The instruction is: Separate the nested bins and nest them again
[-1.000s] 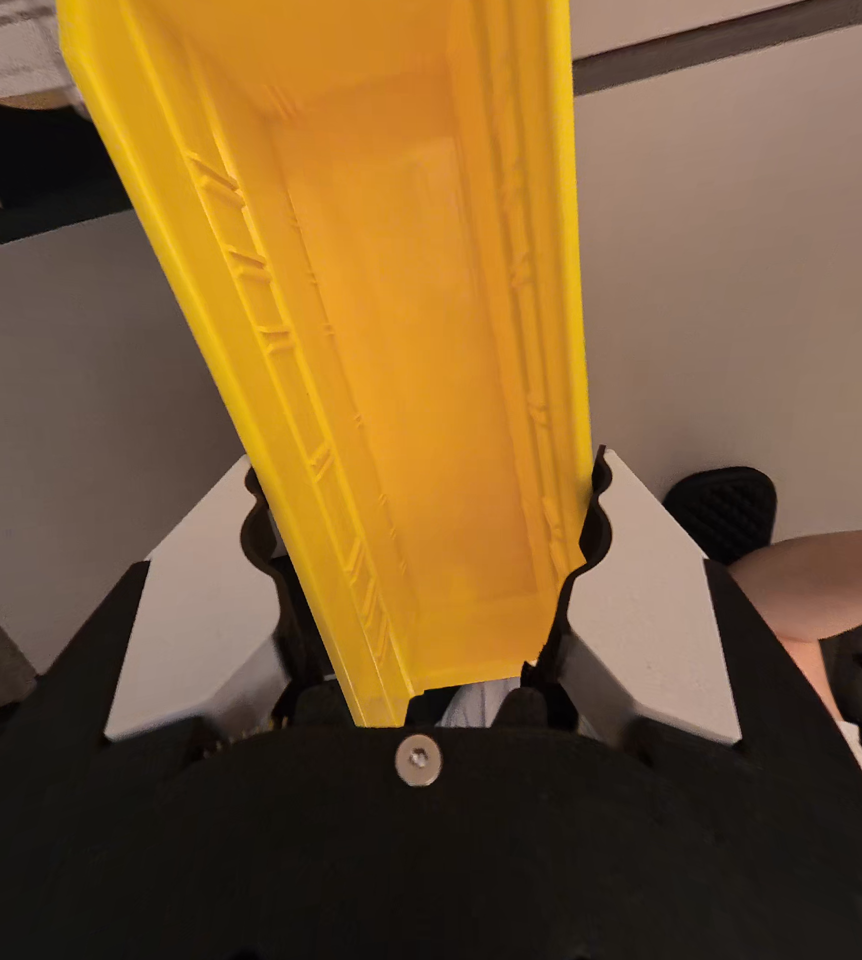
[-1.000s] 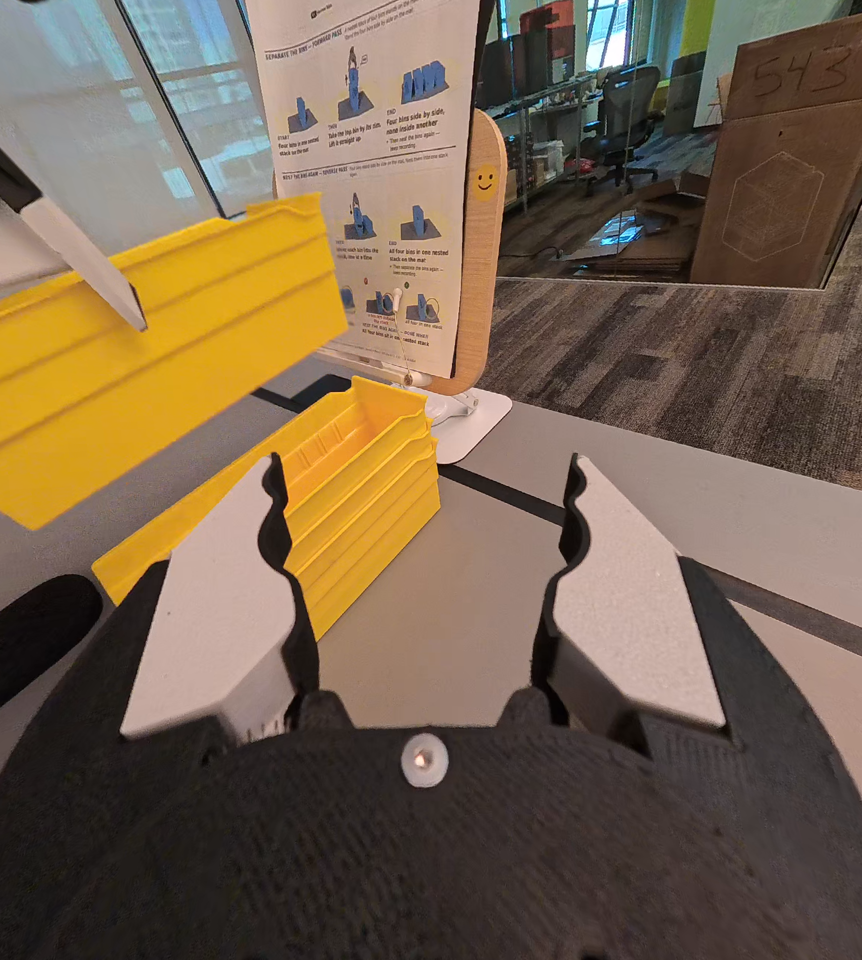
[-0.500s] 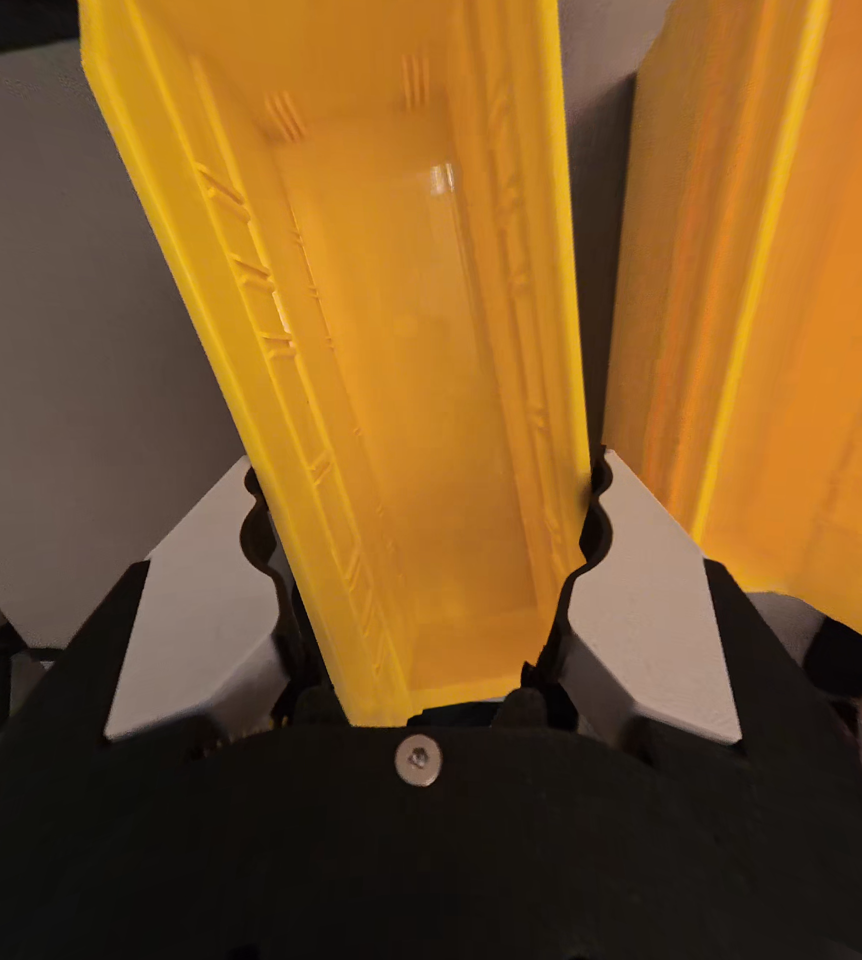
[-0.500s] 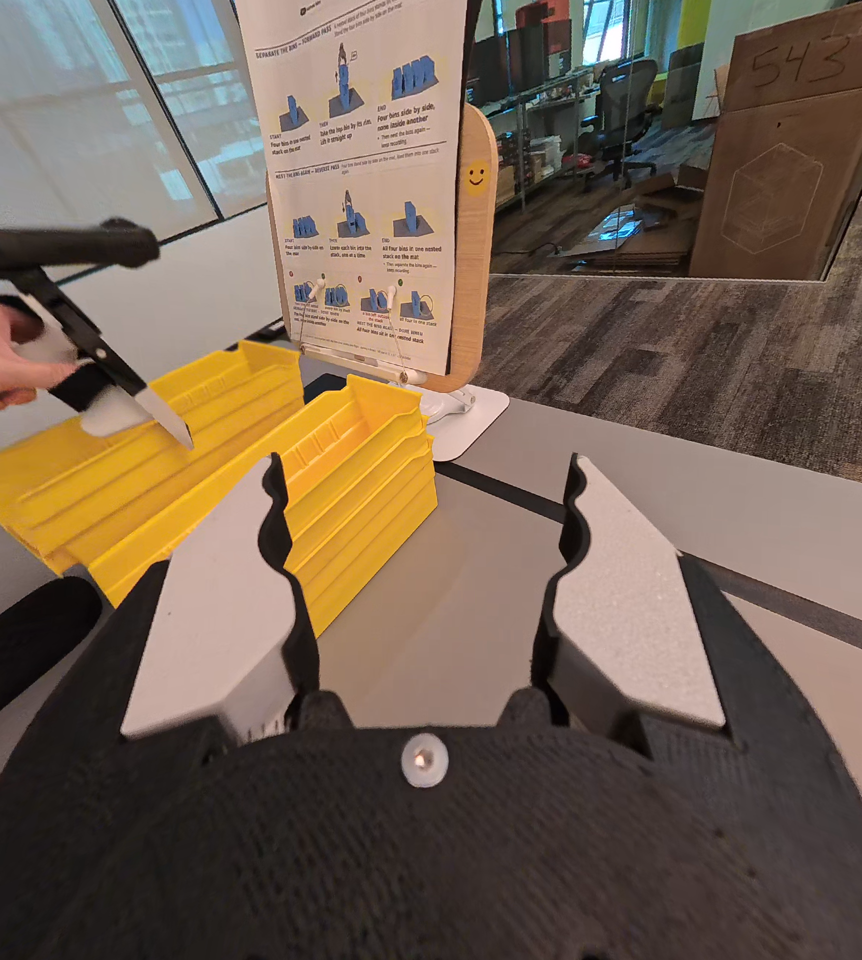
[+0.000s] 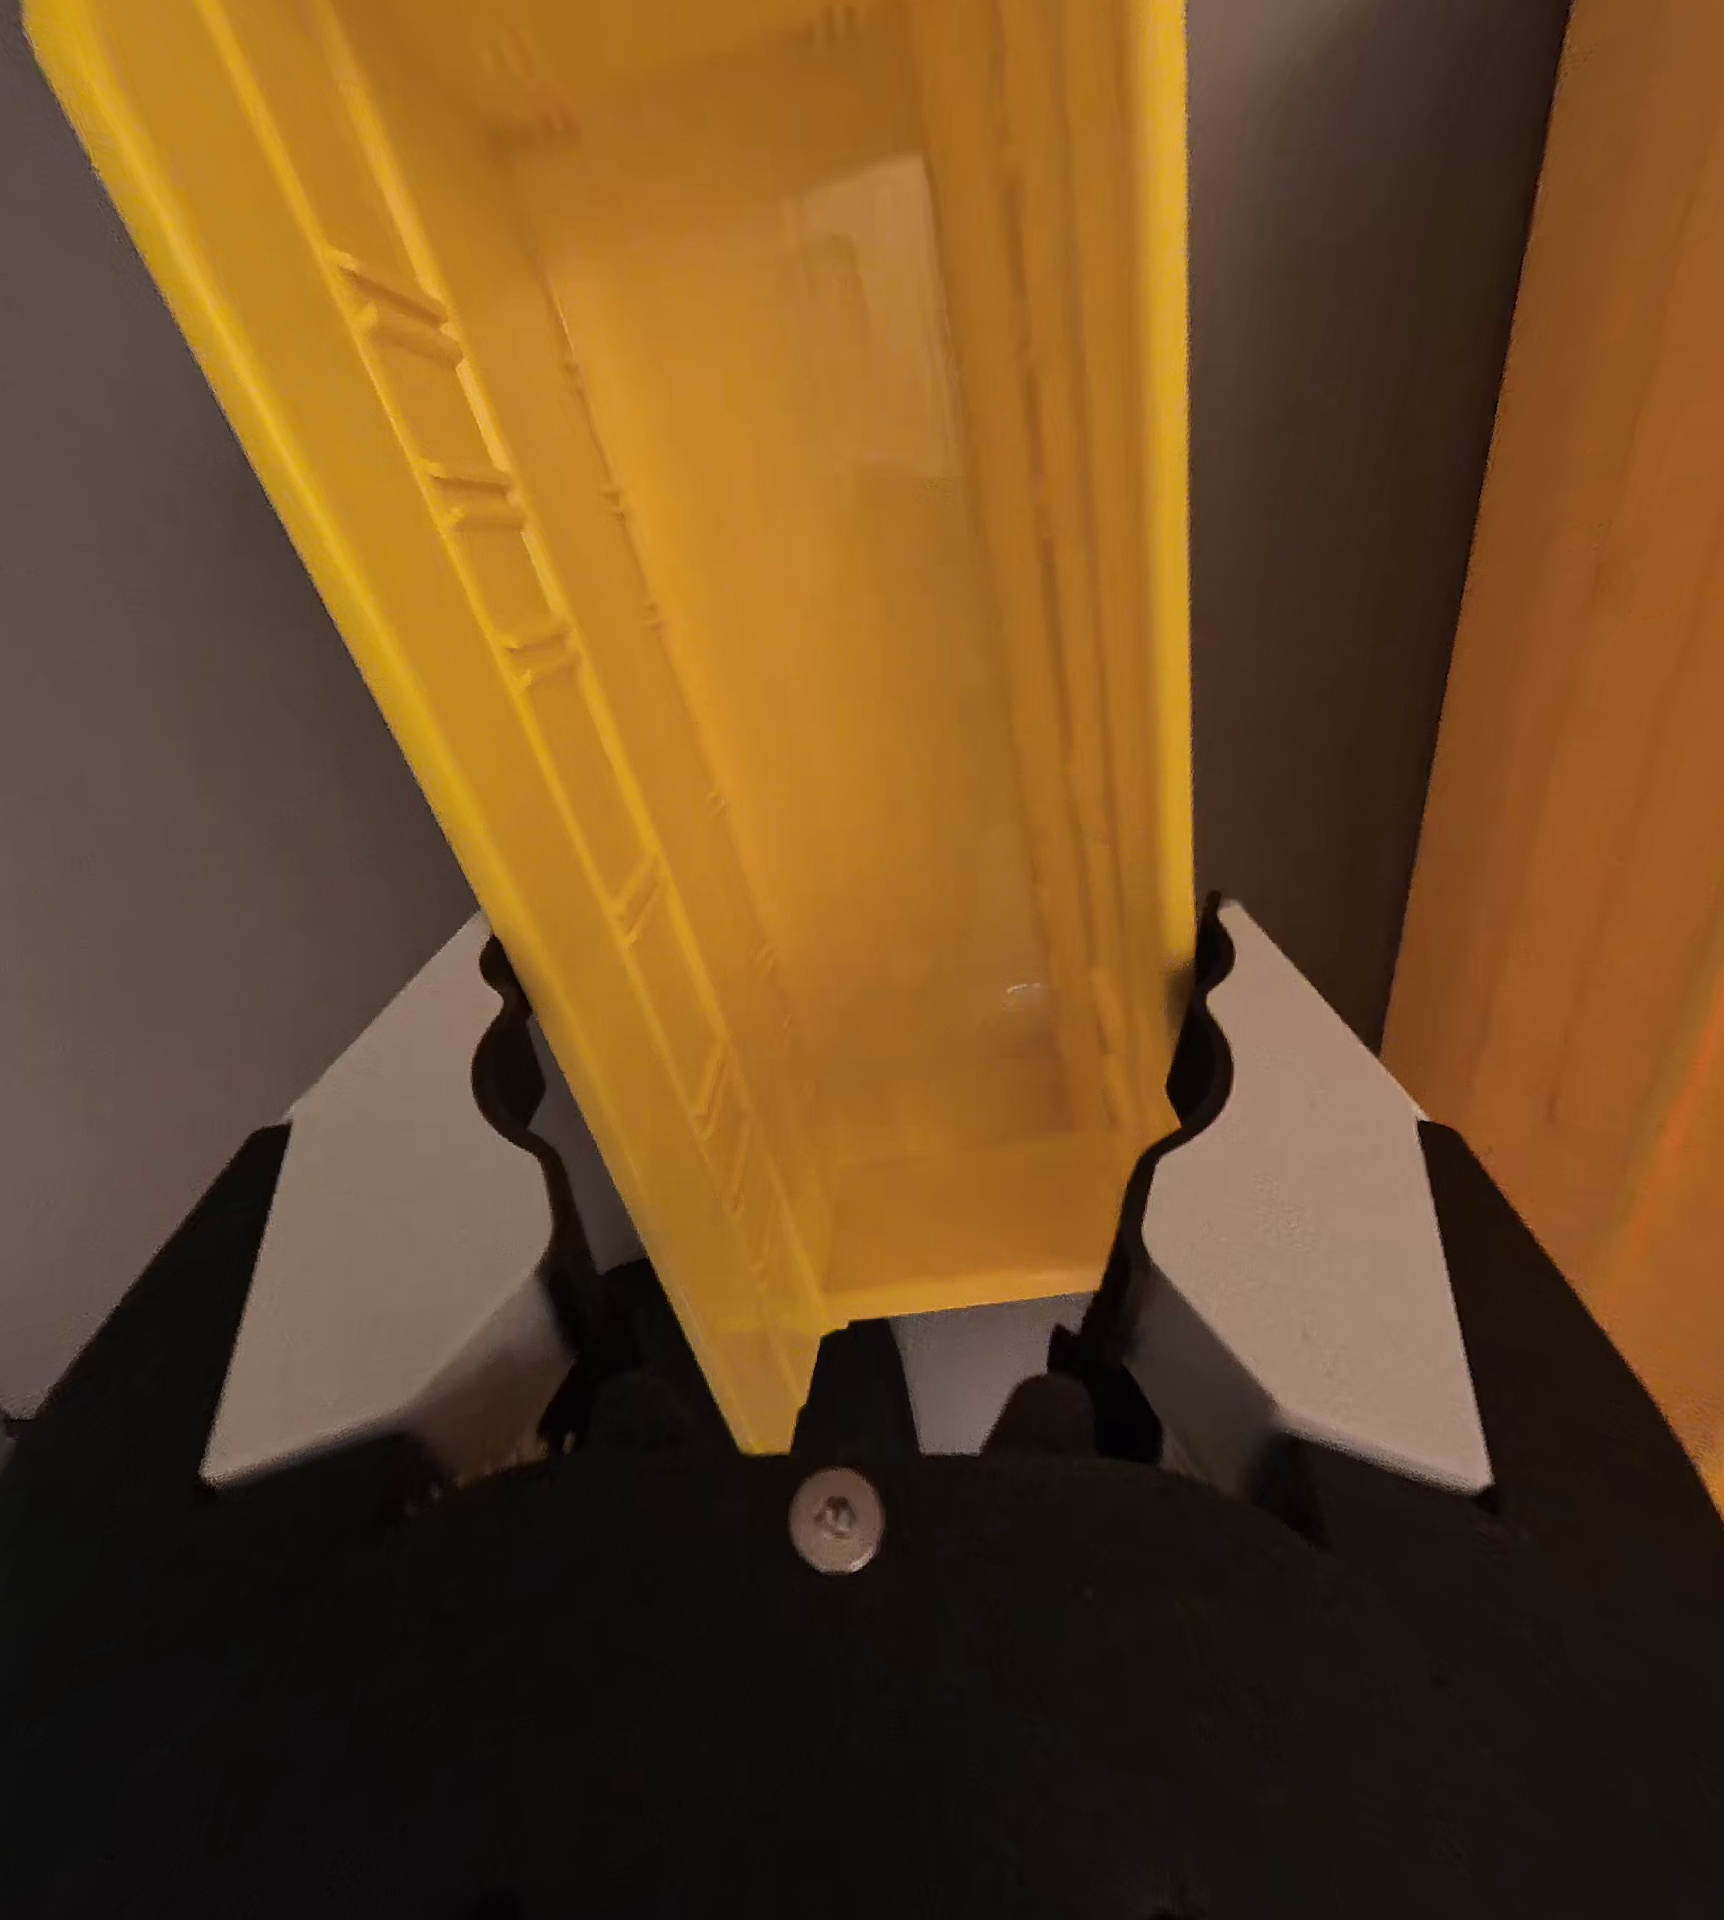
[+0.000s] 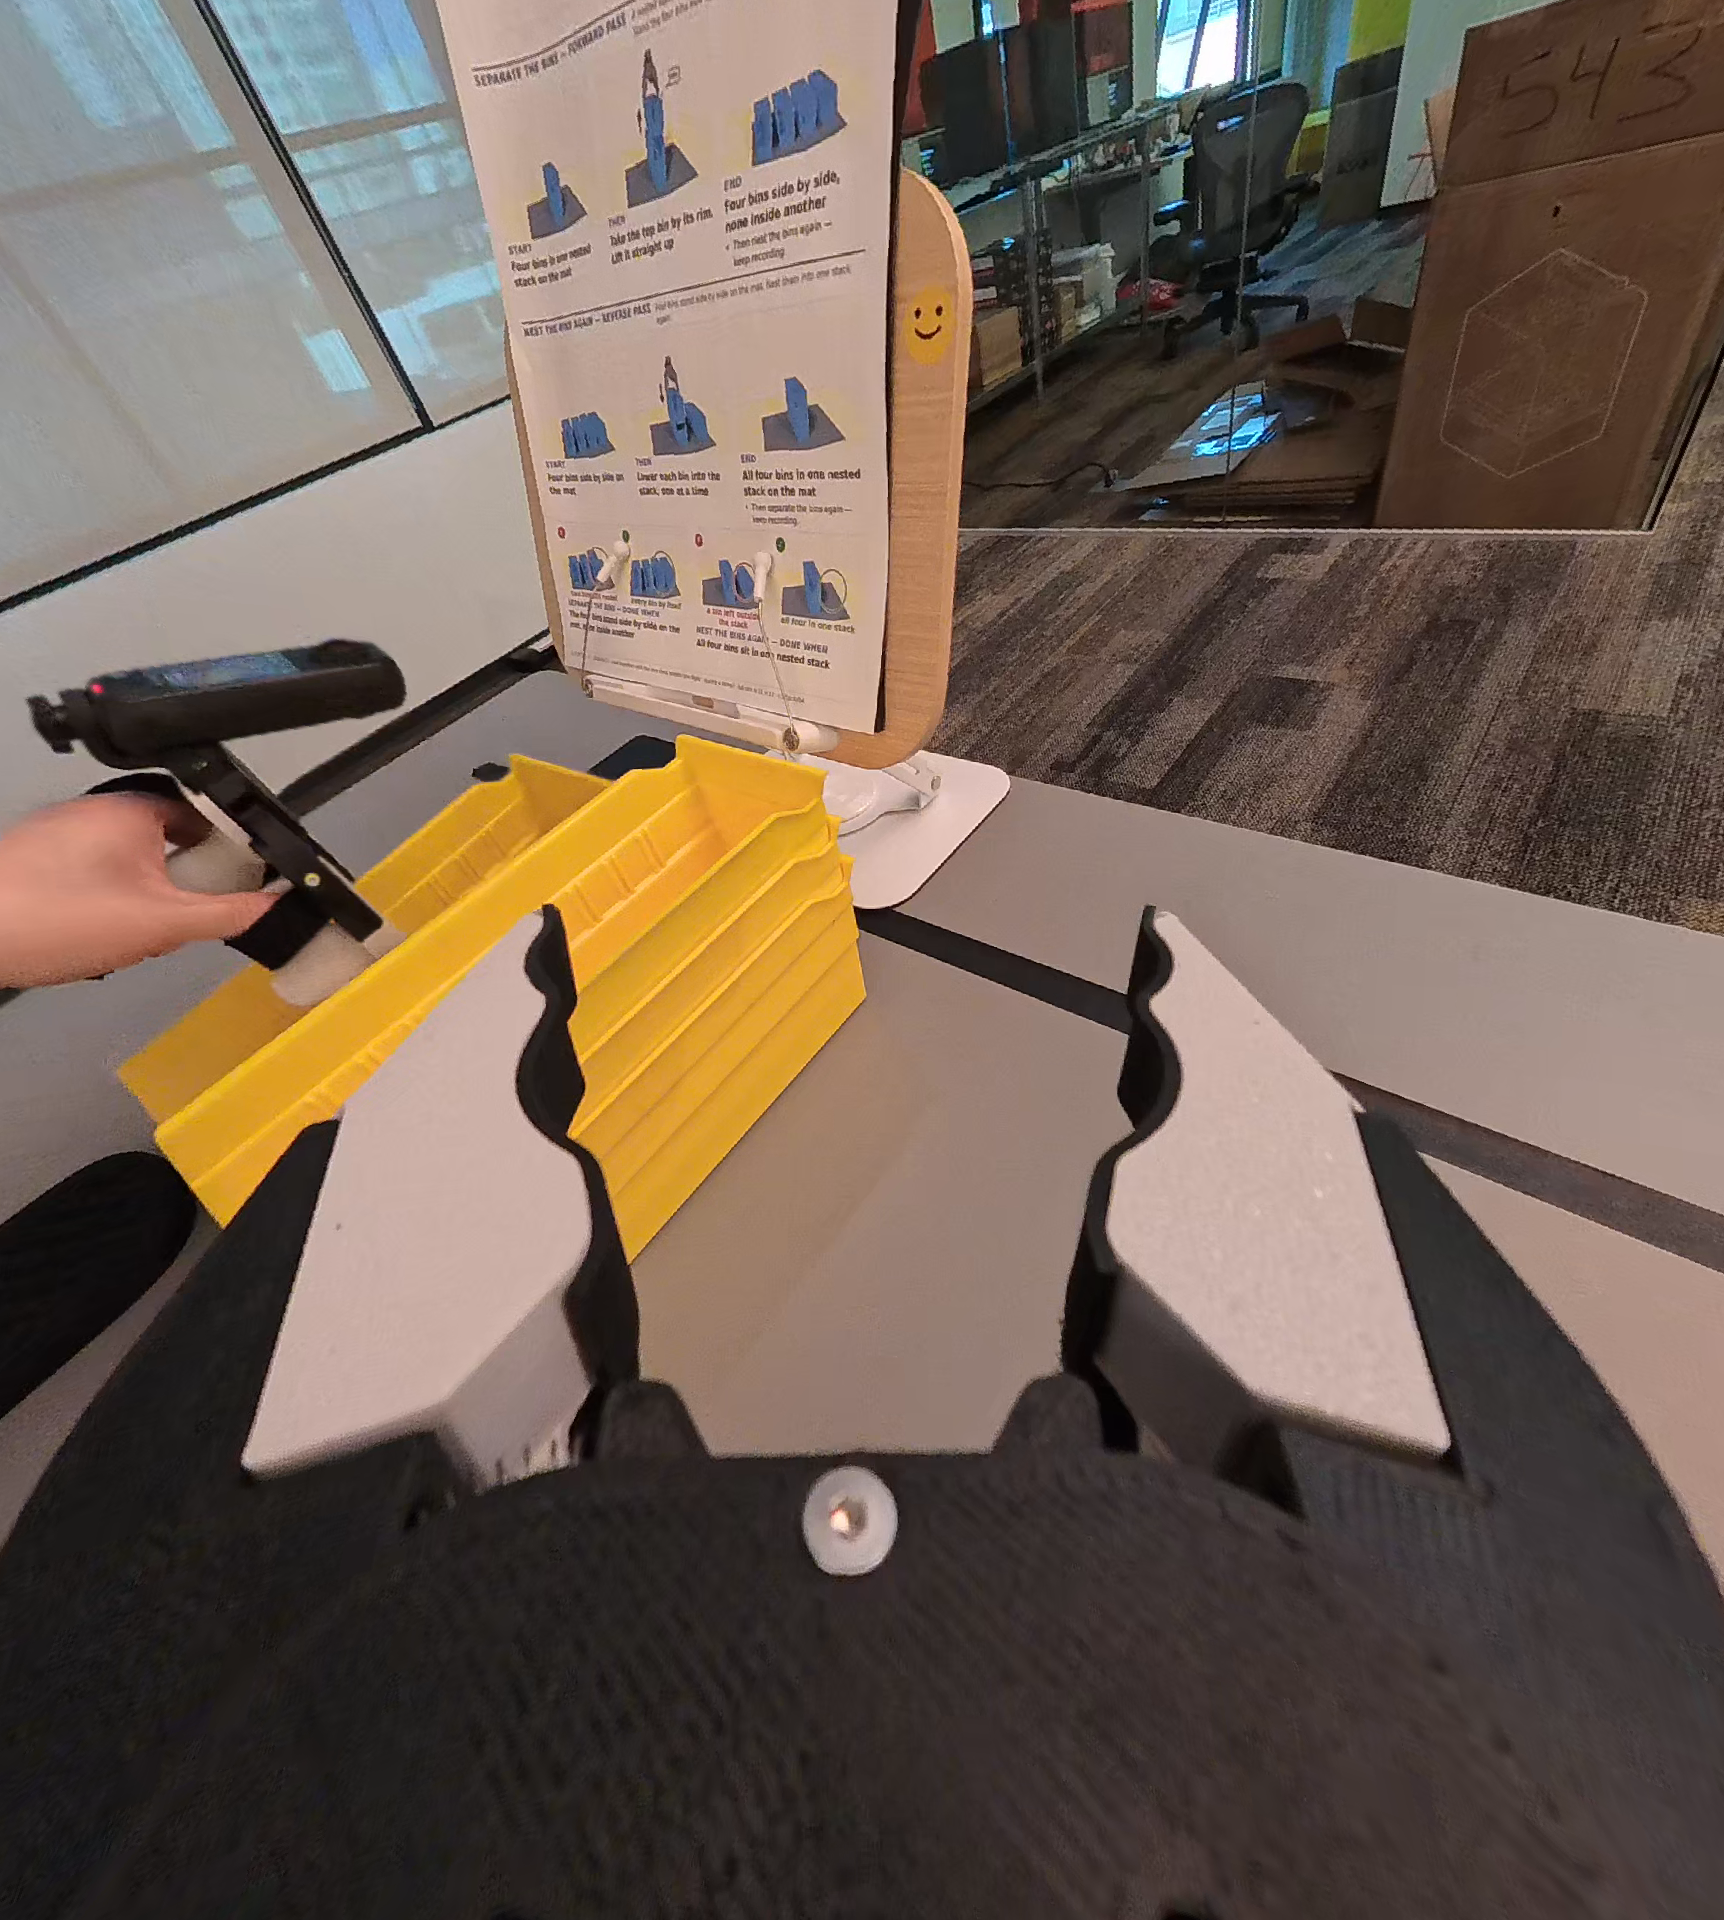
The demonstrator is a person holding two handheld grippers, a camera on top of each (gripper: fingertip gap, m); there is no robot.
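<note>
In the left wrist view a single yellow bin [image 5: 785, 520] lies lengthwise between my left gripper's [image 5: 853, 925] pads, which touch its two long rims. In the right wrist view this bin [image 6: 484, 831] rests on the grey table [image 6: 1305, 997], side by side with the nested stack of yellow bins [image 6: 723, 935]. The left gripper [image 6: 307, 935] is at the single bin's near end, held by a hand [image 6: 58, 904]. The stack also shows at the right of the left wrist view [image 5: 1616, 727]. My right gripper [image 6: 847, 925] is open and empty, hovering just right of the stack.
An instruction sheet on a wooden stand [image 6: 702, 364] stands right behind the bins, on a white base [image 6: 931, 831]. A black padded thing [image 6: 27, 1299] lies at the table's near left. A dark stripe [image 6: 993, 966] crosses the table. Carpeted floor lies beyond the far edge.
The left gripper has carried the single bin down from the air and set it on the table beside the stack. The bin's near end has shifted a little between the pads. The right gripper has stayed put.
</note>
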